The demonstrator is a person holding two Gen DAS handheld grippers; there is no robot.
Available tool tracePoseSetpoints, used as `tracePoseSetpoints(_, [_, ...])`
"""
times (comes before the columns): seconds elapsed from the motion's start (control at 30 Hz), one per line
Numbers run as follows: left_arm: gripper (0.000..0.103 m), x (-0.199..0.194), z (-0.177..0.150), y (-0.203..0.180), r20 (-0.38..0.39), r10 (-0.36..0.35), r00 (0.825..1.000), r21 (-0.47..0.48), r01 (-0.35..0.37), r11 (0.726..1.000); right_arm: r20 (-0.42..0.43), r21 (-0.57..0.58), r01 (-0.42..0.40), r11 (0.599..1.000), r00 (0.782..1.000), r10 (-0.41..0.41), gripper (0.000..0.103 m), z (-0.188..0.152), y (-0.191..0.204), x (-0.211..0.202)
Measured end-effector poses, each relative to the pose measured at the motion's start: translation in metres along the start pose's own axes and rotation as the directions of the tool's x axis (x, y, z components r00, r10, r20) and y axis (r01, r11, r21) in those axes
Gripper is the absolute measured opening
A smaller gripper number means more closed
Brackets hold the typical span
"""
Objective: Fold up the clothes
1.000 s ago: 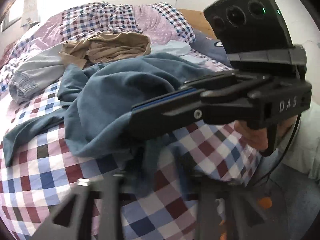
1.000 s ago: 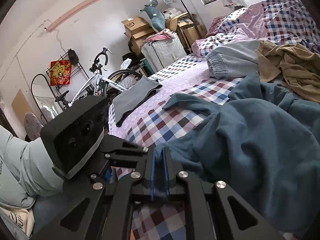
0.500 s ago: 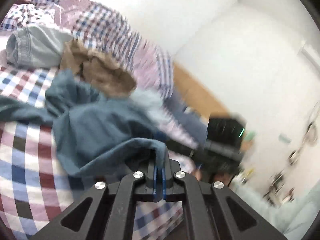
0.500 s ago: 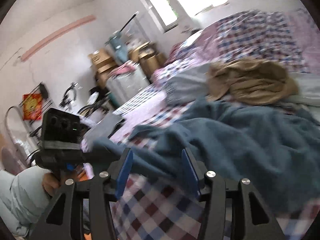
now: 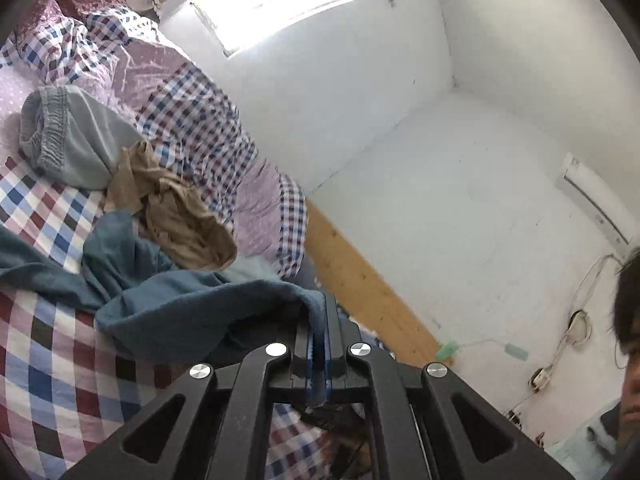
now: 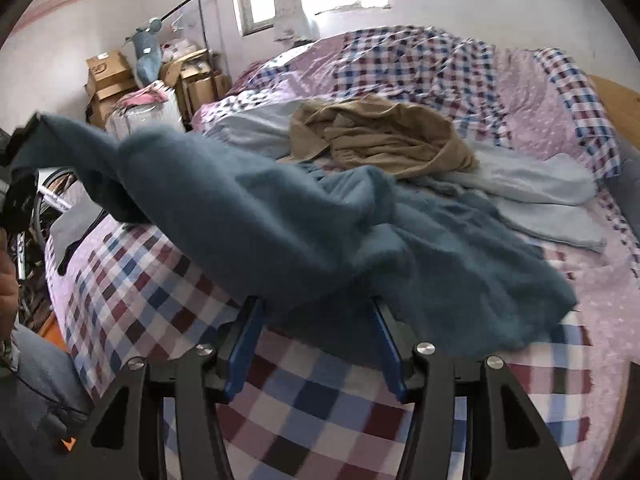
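A teal-blue fleece garment lies spread over the checkered bed. My left gripper is shut on one edge of it and holds that edge lifted off the bed; the lifted end shows at the far left of the right wrist view. My right gripper is open and empty, its blue-padded fingers standing on either side of the garment's near edge, just above the bedspread.
A tan garment and a light grey garment lie behind the blue one. Grey elastic-waist trousers lie at the left. A folded grey item sits at the bed's left edge. Boxes and a bicycle stand beyond.
My right gripper has opened and let go of the blue garment. My left gripper has shut on the garment's edge and lifted it up and away to the left.
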State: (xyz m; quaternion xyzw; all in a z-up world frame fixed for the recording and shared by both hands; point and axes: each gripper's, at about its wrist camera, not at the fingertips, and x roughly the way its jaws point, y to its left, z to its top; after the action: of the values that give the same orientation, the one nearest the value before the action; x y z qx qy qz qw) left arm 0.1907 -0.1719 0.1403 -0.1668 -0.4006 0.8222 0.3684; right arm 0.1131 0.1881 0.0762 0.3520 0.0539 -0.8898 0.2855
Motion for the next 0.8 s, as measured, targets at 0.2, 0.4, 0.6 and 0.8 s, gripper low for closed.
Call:
tracePoseSetpoints(0.2, [0.002,-0.01,0.004,0.008,0.034,0.043,0.998,-0.027,-0.042,0.999,0.021,-0.004,-0.101,0.995,0.995,0.101,0.026,0.01,0.011,0.014])
tracePoseSetpoints(0.4, [0.002,-0.023,0.01,0.026,0.085,0.101,0.991,-0.068,-0.095,0.993,0.248,0.144,-0.263,0.954,0.943,0.223,0.001,0.029,-0.017,-0.027])
tracePoseSetpoints(0.6, [0.002,-0.041,0.016,0.047,0.152,0.144,0.978,-0.145,-0.123,0.982,0.496,0.401,-0.377,0.835,0.855,0.148,0.001,0.029,-0.075,-0.063])
tracePoseSetpoints(0.8, [0.002,-0.042,0.014,0.075,0.134,0.264,0.955,-0.222,-0.231,0.947,0.333,0.653,-0.217,0.725,0.943,-0.017,0.004,0.003,-0.124,-0.031])
